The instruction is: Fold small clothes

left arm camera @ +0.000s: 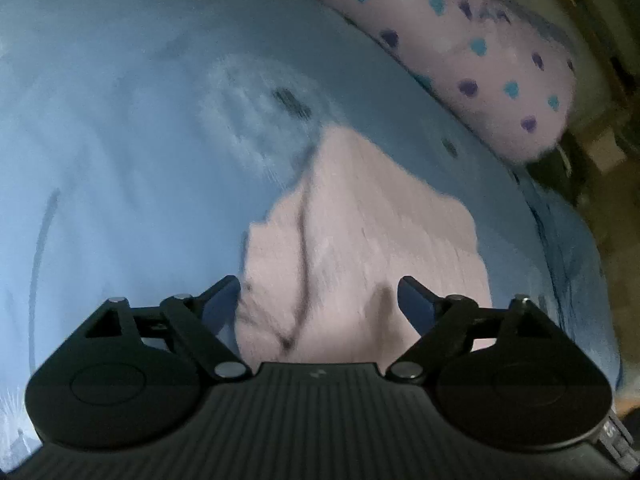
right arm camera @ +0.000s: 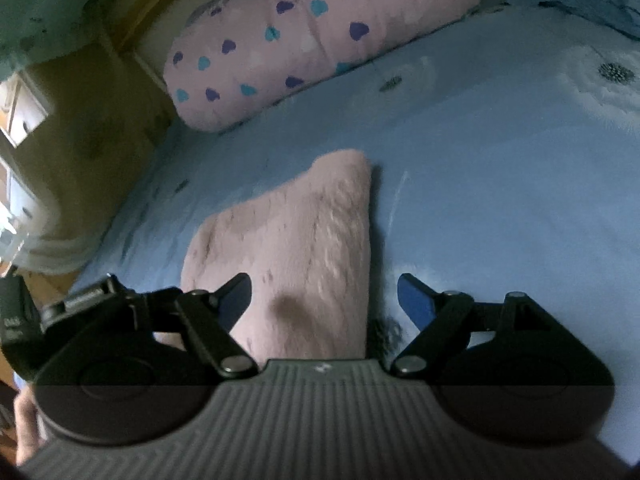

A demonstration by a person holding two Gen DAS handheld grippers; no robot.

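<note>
A small pale pink fuzzy garment (left arm camera: 360, 240) lies flat on the blue bedsheet (left arm camera: 120, 140). In the left wrist view my left gripper (left arm camera: 318, 292) is open and empty, held just above the garment's near part. The garment also shows in the right wrist view (right arm camera: 296, 248), tapering to a point at its far end. My right gripper (right arm camera: 324, 292) is open and empty above the garment's near right edge; its left finger (right arm camera: 234, 296) is over the cloth and its right finger (right arm camera: 416, 300) is over the sheet.
A pink pillow with blue and purple hearts (right arm camera: 312, 36) lies at the far edge of the bed, also in the left wrist view (left arm camera: 480, 52). The bed's side edge drops to a brown floor (right arm camera: 88, 140). The left gripper's body (right arm camera: 24, 320) shows at the left.
</note>
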